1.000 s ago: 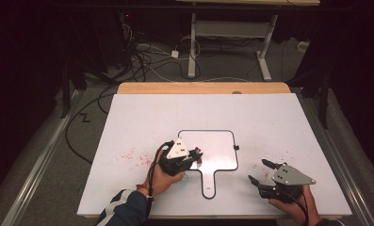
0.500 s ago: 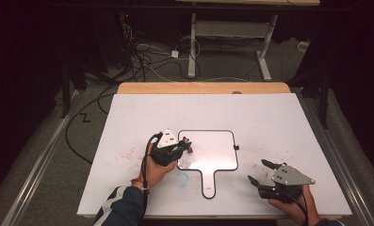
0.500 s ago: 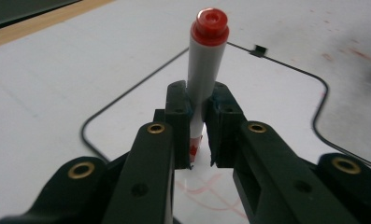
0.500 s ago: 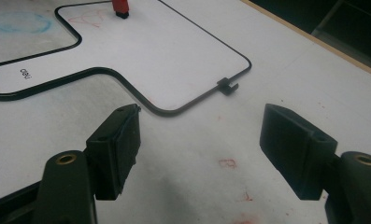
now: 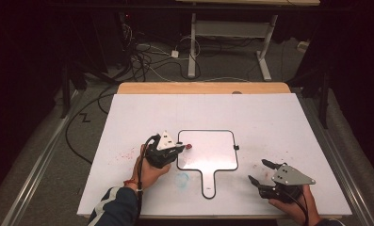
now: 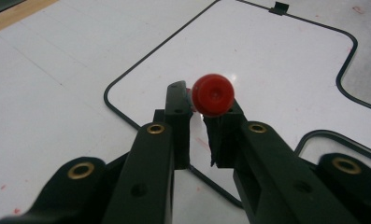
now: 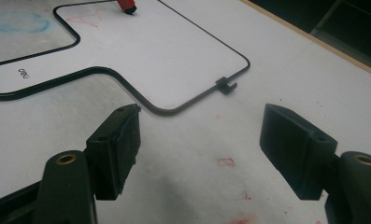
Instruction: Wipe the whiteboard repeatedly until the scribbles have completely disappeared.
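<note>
Red round-capped marker (image 6: 213, 94), smooth whiteboard (image 6: 267, 60)

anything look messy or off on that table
Mostly stray marker. Red smudges stain the table left of the small whiteboard, a blue scribble sits beside its handle, and more red marks lie near the right gripper. Nothing looks broken or spilled.

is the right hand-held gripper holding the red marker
No, the right hand-held gripper has open, empty jaws over the table, while the red marker sits clamped in the left hand-held gripper.
</note>
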The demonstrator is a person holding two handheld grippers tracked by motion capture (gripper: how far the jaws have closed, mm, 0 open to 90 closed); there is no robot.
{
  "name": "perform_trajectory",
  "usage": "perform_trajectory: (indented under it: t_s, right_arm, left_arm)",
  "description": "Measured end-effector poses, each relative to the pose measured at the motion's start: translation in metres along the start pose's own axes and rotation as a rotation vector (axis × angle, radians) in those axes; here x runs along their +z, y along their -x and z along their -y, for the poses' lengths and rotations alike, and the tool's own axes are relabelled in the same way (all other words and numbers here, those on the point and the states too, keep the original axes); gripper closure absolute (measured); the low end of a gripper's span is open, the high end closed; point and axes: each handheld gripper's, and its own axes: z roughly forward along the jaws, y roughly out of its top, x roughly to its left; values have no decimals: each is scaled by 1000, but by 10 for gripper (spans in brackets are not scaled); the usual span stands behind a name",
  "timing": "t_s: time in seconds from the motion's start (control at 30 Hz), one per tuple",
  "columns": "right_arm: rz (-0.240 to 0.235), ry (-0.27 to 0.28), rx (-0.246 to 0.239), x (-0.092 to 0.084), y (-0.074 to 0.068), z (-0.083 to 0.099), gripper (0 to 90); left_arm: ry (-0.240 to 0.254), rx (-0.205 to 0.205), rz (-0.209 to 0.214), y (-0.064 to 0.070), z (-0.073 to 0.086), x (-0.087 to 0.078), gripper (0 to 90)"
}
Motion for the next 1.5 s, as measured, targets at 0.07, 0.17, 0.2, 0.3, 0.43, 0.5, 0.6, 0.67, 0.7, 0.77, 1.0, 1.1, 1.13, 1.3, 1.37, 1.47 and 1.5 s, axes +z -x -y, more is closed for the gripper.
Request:
perform_trajectory:
  t_s: [0.07,0.17,0.2,0.3,0.43,0.5,0.6,0.67,0.7,0.77,1.0,1.1,1.13,1.3,1.37,1.47,1.5]
  right_arm:
    - [0,-1,2,0,0,0,299]
    - [-4,-4,1,1,0,0,299]
    - [-4,-5,-1,1,0,1,298]
    - [-6,-5,-2,1,-1,1,299]
    - [-8,-9,-3,2,-1,1,299]
    - [-10,-12,-1,2,-2,1,299]
    - [-12,-16,-5,3,-2,1,299]
    - [-16,-17,-5,4,-3,0,299]
    - [-16,-19,-7,4,-3,0,299]
    - [-17,-20,-10,5,-4,0,299]
    - [-21,-31,-17,7,-5,0,299]
    - [-20,-32,-13,6,-4,0,300]
    - [-19,-32,-10,6,-4,1,300]
    - [-14,-32,-10,4,-3,1,300]
    - [-13,-31,-9,4,-2,1,300]
    - [-11,-31,-9,4,-3,1,300]
    - [-12,-31,-9,4,-3,1,300]
  left_arm:
    - [12,3,12,2,-2,-3,787]
    - [11,12,13,4,-7,-9,788]
    - [15,1,21,3,-8,-11,787]
    - [16,-22,46,0,-9,-20,787]
    - [-39,-11,40,2,-11,-30,788]
    - [-99,-6,64,4,-9,-32,788]
    - [-152,-7,75,6,-7,-33,787]
    - [-172,-18,91,5,-8,-34,788]
    - [-181,-22,89,4,-9,-34,788]
    - [-202,-37,92,1,-13,-31,788]
    - [-240,-9,97,1,-29,-18,787]
    - [-245,-16,79,-1,-34,-12,789]
    - [-249,-14,67,-2,-35,-11,789]
    - [-270,-15,58,-9,-37,-11,789]
    - [-279,-2,72,-6,-38,-11,790]
    - [-295,37,108,6,-41,-12,789]
    - [-303,52,133,10,-43,-12,789]
